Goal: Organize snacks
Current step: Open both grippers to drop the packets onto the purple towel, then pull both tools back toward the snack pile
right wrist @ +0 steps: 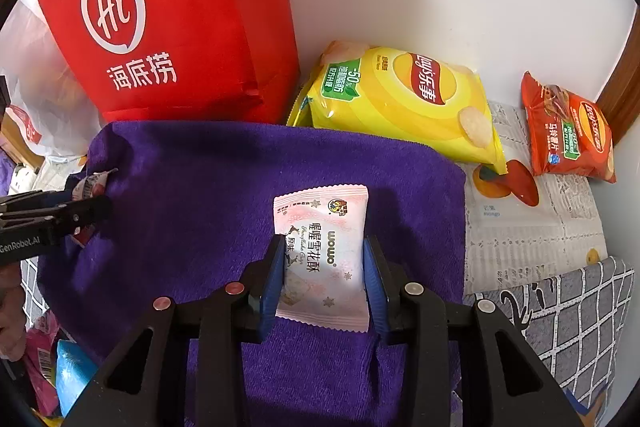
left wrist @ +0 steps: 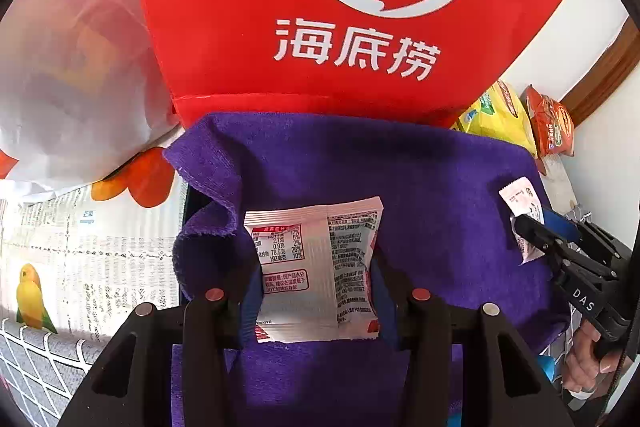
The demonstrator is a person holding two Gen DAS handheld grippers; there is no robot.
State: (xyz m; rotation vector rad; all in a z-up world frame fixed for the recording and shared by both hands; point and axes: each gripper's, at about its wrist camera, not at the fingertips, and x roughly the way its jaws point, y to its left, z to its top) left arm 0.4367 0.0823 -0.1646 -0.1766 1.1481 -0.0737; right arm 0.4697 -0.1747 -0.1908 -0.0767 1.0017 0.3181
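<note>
1. The left hand-held gripper [left wrist: 316,267] is closed on a white snack packet [left wrist: 316,267], printed back up, just above the purple towel [left wrist: 420,179]; the blue pads pinch its two long edges.
2. The right hand-held gripper [right wrist: 324,267] is likewise clamped on a pink snowflake-crisp packet [right wrist: 324,251], face up, over the same towel.
3. Both packets look light, thin and crinkly; the film is probably slippery and the contents brittle, so a gentle squeeze across the flat middle, clear of the sealed ends, suits best.
4. The red bag [right wrist: 168,27] stands behind the towel, against the wall.
5. The yellow chip bag [right wrist: 404,99] and orange chip bag [right wrist: 568,135] lie on the surface to the right; being puffy and air-filled, they are best held by a crimped seam.
</note>
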